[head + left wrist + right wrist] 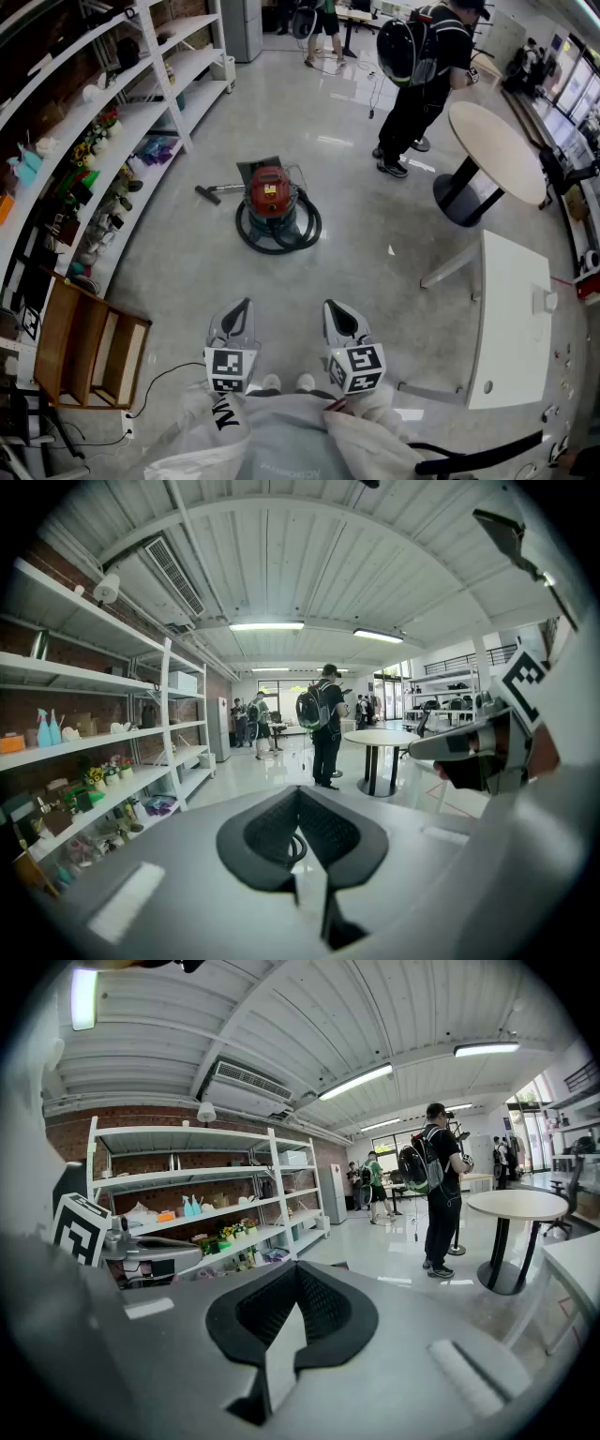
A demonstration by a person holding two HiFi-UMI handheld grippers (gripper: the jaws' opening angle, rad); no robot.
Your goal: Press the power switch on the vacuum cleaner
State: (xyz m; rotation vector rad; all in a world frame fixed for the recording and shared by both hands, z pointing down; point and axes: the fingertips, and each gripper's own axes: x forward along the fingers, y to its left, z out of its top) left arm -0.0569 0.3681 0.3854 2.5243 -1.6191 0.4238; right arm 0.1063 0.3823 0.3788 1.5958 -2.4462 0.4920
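1. Left gripper (241,309): in my hand, held low before me; jaws pressed together, nothing between them.
2. Right gripper (335,311): just beside the left; jaws likewise together, empty.
3. Vacuum (271,193): red, on the floor ahead, well apart from both grippers; hose (306,225) coiled round its base.
4. Shelves (141,112): left of the vacuum.
5. Round table (497,150): far right, 1 person (422,66) beside it.

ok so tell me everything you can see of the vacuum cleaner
The vacuum cleaner is a squat canister standing upright on the polished grey floor, near the shelving. Its top is red with a small yellowish patch; the drum below looks dark. A dark hose coils round its base, and a wand lies on the floor toward the shelving. Neither the left gripper nor the right gripper is near it.
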